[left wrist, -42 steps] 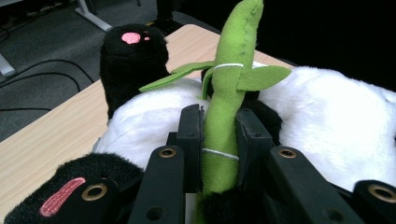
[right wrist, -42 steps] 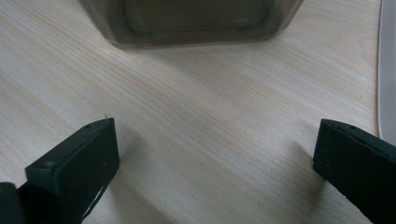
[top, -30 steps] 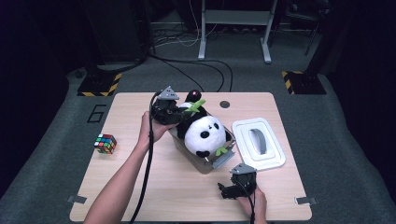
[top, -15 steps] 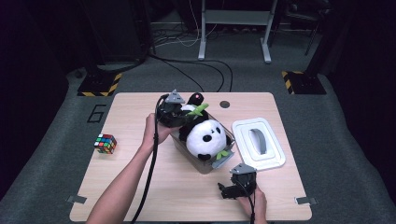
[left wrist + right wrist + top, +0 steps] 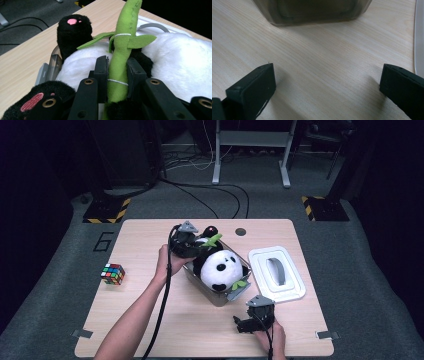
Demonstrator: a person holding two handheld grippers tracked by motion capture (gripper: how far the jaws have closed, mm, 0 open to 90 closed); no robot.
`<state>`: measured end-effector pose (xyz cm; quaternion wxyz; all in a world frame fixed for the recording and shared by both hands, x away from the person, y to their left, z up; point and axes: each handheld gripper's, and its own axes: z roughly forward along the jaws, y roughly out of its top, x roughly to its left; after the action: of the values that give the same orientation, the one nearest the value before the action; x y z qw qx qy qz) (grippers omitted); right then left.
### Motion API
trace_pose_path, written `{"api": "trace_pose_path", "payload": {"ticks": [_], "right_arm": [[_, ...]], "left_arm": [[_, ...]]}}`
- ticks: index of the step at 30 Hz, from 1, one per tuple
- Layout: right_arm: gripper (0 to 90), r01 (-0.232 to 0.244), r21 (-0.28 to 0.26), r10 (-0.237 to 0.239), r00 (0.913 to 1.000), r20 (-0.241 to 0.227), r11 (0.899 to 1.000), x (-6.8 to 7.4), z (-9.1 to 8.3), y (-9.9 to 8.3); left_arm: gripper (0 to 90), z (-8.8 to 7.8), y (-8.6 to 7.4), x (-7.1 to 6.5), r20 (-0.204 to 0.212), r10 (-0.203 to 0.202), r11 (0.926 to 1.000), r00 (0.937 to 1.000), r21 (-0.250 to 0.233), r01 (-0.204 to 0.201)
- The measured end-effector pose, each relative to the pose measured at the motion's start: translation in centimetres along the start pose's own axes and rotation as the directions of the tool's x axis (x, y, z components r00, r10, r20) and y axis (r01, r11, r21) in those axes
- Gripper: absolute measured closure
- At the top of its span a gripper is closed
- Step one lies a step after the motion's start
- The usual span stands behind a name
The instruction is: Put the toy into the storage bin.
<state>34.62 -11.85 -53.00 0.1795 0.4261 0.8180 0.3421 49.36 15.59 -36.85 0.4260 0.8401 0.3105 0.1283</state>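
A soft black and white panda toy [image 5: 220, 267] is seen sitting in a clear grey plastic box [image 5: 216, 296] in the middle of the light wooden counter [image 5: 150, 320]. A green felt bamboo stalk [image 5: 120, 65] on the panda's tummy is pinched tight by the left hand-held gripper [image 5: 117, 67], and the stalk sticks up between the two black jaws. In the high view, the left hand-held gripper [image 5: 186, 242] is held at the far left end of the box, just over the panda's black feet.

The right hand-held gripper [image 5: 250, 322] is rested on the counter near the front edge, just in front of the box. Its jaws are spread wide with only bare wood between them.

A white plastic lid with a grey handle [image 5: 276, 275] is laid just to the right of the box. A small coloured puzzle cube [image 5: 113, 273] is set well apart at the left.
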Motion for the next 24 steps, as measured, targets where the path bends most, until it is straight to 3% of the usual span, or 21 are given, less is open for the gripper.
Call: {"api": "trace_pose_path", "payload": {"ticks": [3, 6, 8, 12, 19, 24], "right_arm": [[0.0, 0.000, -0.001, 0.000, 1.0000, 0.000, 1.000, 0.0, 0.0, 0.0], [0.0, 0.000, -0.001, 0.000, 1.0000, 0.000, 1.000, 0.0, 0.0, 0.0], [0.0, 0.003, -0.002, -0.003, 1.0000, 0.000, 1.000, 0.0, 0.0, 0.0], [0.0, 0.004, -0.001, -0.004, 1.0000, 0.000, 1.000, 0.0, 0.0, 0.0], [0.0, 0.000, -0.001, 0.000, 1.0000, 0.000, 1.000, 0.0, 0.0, 0.0], [0.0, -0.001, -0.001, 0.001, 1.0000, 0.001, 1.000, 0.0, 0.0, 0.0]], "left_arm": [[66.9, -0.2, 0.3, -0.2, 0.011, 0.003, 0.9999, 0.9999, 0.011, -0.003], [46.3, -0.7, 1.0, -0.6, 0.025, -0.020, 0.9998, 0.9995, -0.004, 0.020], [33.1, -0.9, 1.7, -1.3, 0.029, -0.009, 0.9999, 0.9995, -0.007, 0.009], [15.6, -0.4, 2.7, -2.0, 0.034, -0.001, 1.0000, 0.9994, -0.001, 0.001], [11.5, 1.8, 2.1, -2.0, 0.070, -0.029, 0.9972, 0.9971, 0.071, 0.025], [12.5, 3.5, 1.4, -3.1, 0.047, 0.025, 0.9867, 0.9986, 0.159, -0.032]]}}
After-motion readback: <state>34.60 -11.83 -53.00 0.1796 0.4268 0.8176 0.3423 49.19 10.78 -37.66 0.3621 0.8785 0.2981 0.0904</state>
